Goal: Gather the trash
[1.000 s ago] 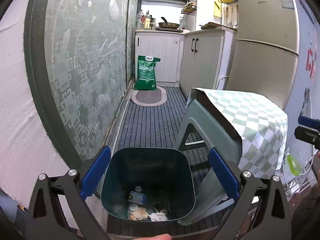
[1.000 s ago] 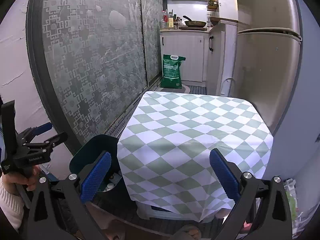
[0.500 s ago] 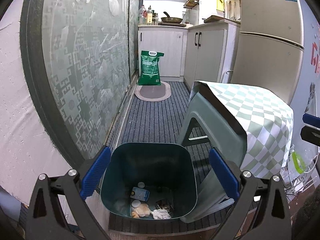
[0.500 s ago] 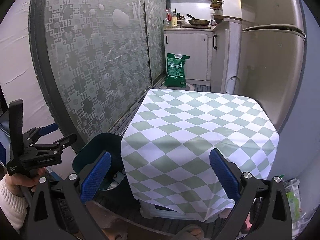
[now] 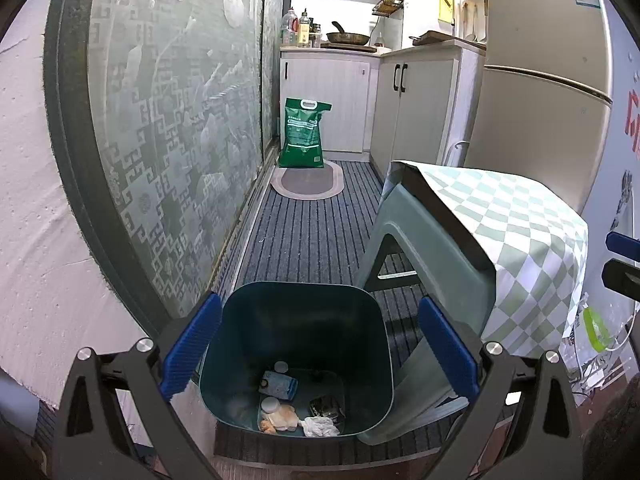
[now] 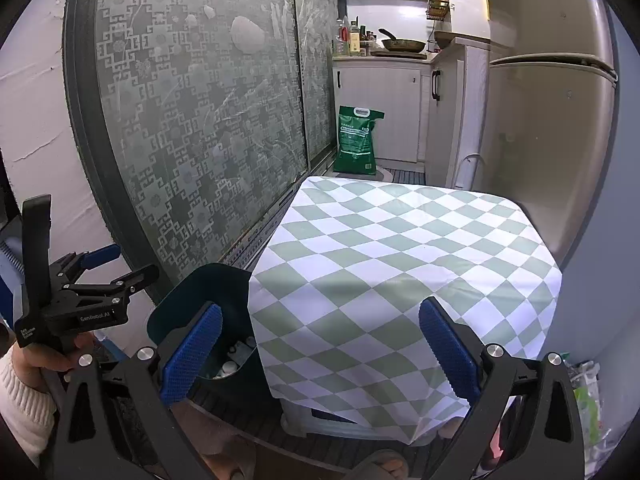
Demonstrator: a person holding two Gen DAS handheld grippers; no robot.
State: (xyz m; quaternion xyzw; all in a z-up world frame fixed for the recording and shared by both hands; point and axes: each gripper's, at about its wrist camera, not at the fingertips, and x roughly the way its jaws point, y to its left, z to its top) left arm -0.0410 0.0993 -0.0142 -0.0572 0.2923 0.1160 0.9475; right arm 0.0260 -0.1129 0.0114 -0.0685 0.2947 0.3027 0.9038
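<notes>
The dark teal bin (image 5: 304,344) stands on the striped floor mat just beside the stool draped in a green-checked cloth (image 6: 400,264); at its bottom lie crumpled white tissue (image 5: 319,426), a blue-labelled packet (image 5: 279,384) and small white caps; the left gripper (image 5: 318,350) hangs above it, jaws wide and empty; the right gripper (image 6: 320,350) likewise gapes over the cloth.

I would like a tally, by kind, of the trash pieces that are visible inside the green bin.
Inside the bin, in the left wrist view:
White round caps: 2
Blue and white carton: 1
Crumpled white tissue: 1
Tan crumpled scrap: 1
Dark wrapper: 1
Total: 6, counting only what shows clearly.
</notes>
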